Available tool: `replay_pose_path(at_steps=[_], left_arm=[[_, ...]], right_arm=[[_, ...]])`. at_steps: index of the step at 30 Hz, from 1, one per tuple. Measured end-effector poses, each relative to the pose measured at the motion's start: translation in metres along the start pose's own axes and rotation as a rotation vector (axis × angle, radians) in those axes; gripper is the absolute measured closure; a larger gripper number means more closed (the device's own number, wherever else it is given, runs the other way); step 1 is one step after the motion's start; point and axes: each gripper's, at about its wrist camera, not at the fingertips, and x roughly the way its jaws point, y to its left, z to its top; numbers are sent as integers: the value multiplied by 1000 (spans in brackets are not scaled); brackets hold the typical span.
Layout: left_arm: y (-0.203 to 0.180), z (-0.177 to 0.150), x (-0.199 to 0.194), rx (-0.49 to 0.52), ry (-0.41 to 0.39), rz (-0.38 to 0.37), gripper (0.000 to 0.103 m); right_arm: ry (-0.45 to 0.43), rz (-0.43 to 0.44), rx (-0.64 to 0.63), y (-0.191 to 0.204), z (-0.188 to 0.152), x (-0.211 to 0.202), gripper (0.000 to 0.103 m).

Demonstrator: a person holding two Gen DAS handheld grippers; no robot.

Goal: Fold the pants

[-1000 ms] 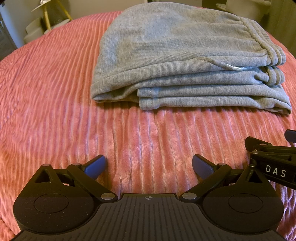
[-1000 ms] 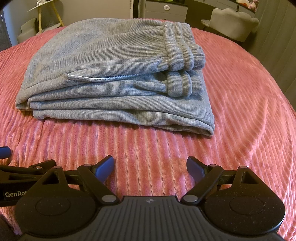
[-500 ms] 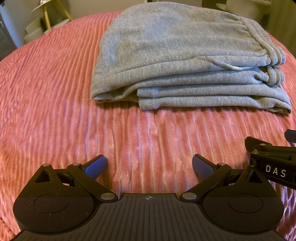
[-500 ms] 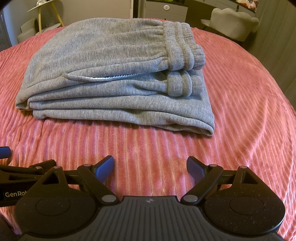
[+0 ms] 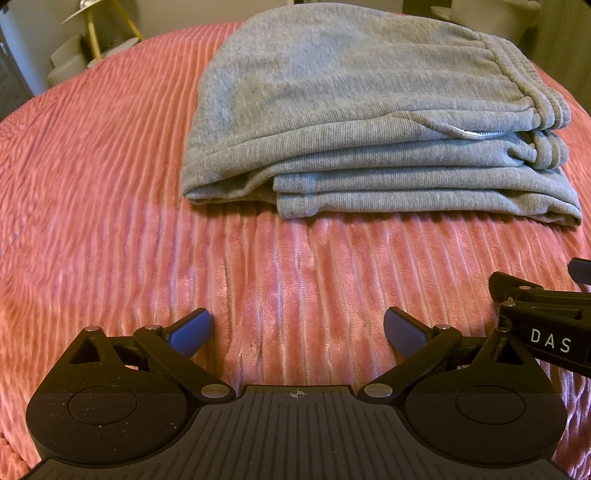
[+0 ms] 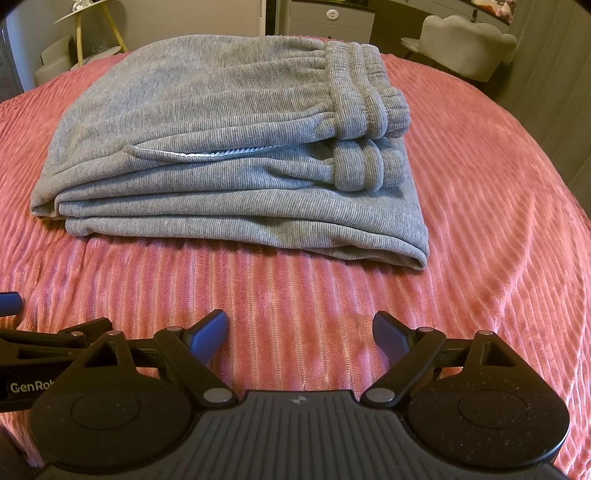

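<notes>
The grey pants (image 5: 351,110) lie folded in a stacked bundle on the pink ribbed bedspread (image 5: 110,184), waistband to the right. They also show in the right wrist view (image 6: 221,147), with the elastic waistband (image 6: 365,96) at the right end. My left gripper (image 5: 297,328) is open and empty, low over the bedspread in front of the bundle. My right gripper (image 6: 300,328) is open and empty, also short of the bundle. Each gripper shows at the edge of the other's view: the right one (image 5: 546,314), the left one (image 6: 37,339).
A yellow-legged side table (image 6: 96,29) and a pale seat (image 6: 51,62) stand past the bed's far left. A light armchair (image 6: 469,44) and a white cabinet (image 6: 332,18) stand behind the bed on the right.
</notes>
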Motion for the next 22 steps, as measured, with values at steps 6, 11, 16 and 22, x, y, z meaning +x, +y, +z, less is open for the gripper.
replay_pose_path(at_steps=[6,11,16,22], left_arm=[[-1,0,0,0,0,0,1],[-1,0,0,1,0,0,1],[-2,-1,0,4,-4,4,1],[-1,-1,2,-1,4,-2,0]], right_arm=[[0,0,0,0,0,0,17],[0,0,0,0,0,0,17],[0,0,-2,-1,0,0,17],[1,-1,-1,0,-1,0,17]])
